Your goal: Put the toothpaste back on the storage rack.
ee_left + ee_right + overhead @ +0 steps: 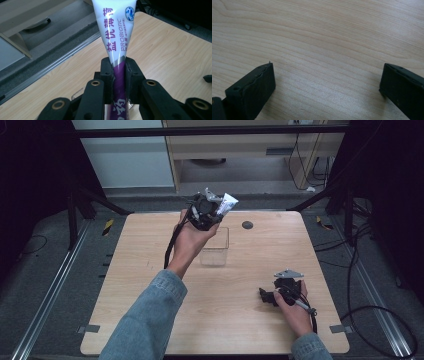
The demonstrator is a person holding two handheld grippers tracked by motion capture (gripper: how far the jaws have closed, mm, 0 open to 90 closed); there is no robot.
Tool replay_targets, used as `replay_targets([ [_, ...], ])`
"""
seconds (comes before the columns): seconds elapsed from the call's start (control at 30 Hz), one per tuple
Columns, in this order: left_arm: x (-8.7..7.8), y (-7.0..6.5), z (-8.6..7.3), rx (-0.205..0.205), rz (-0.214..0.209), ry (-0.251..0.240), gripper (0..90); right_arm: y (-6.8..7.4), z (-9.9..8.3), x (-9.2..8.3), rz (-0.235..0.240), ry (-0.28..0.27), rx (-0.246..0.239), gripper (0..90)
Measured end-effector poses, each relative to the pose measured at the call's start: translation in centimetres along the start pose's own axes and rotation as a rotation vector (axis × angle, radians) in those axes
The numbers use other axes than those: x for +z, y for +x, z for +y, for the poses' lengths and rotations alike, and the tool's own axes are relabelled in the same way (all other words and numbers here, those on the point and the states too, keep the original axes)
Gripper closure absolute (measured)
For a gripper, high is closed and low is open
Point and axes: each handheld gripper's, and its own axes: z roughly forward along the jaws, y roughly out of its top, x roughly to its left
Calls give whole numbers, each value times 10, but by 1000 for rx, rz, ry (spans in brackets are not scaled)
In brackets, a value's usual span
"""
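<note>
Left gripper [119, 75]: jaws closed tight on a toothpaste tube [117, 32], white above with purple lettering and the word PROBIOTIC, purple below the grip. The pads pinch the tube at the line where white meets purple; the wide flat crimped end stands out beyond the jaws. In the high view this gripper [214, 210] is held up over the far part of the table, the white end of the tube [227, 203] pointing up and to the right.

Clear plastic container [215, 246]: open-topped, rectangular, standing on the table just below and nearer than the left gripper.

Right gripper [327, 77]: jaws spread wide, nothing between them, bare wood grain beneath. In the high view it [267, 295] rests low at the near right part of the table, well apart from the container.

Wooden table [150, 270]: pale top with rounded corners; a small dark round mark [247, 225] lies near its far edge, right of the container.
</note>
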Motion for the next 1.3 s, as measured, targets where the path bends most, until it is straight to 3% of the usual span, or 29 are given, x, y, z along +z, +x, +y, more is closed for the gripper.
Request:
replay_targets([
  [0.37, 13, 13, 6, -70, -15, -30, 786, 0, 0, 0, 0, -1, -1, 4],
  [1.3, 19, 13, 12, -59, -3, -125, 785, 0, 0, 0, 2, -2, -4, 4],
])
